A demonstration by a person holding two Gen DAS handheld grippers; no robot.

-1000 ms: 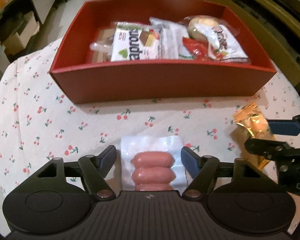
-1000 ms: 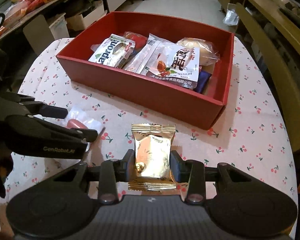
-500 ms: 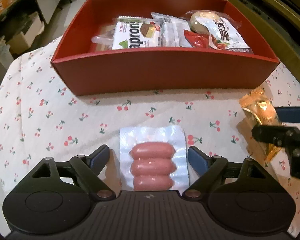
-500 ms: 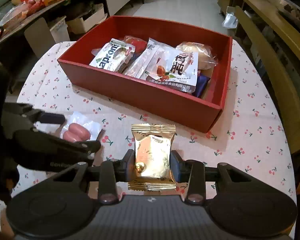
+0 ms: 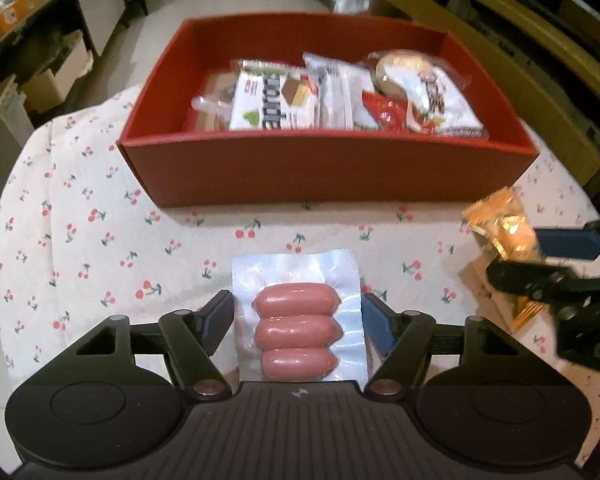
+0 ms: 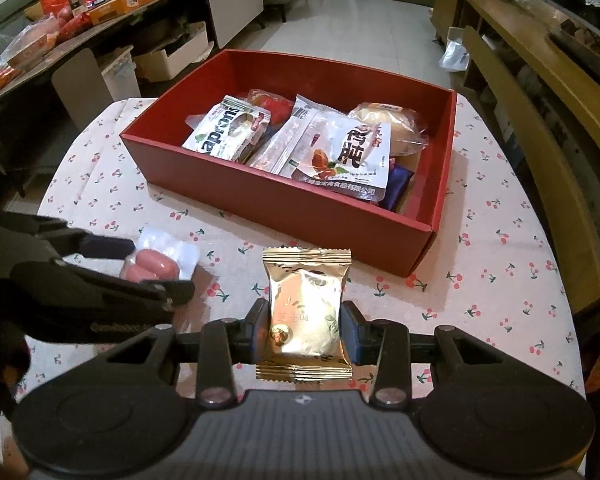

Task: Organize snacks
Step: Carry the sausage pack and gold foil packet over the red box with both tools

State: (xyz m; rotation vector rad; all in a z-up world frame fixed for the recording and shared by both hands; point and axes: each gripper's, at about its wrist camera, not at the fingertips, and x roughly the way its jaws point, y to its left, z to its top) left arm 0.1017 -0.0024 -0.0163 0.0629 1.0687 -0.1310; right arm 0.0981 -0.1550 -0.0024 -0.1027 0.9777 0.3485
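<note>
Mostly, the sorting looks done: the red box (image 6: 300,216), in the upper middle of the frame on the cherry-print desk (image 6: 500,280), already holds a heap of snack packets (image 6: 340,148). Two items remain outside it. The sausage pack (image 5: 300,320), low in the middle of the left view, sits between the left tongs (image 5: 298,316), whose jaws have just been closing and seem to meet its edges, though a firm pinch is unclear. The gold packet (image 6: 306,316), at lower centre of the right view, is pinched by the right tongs (image 6: 305,326). Both need dropping in the box.
</note>
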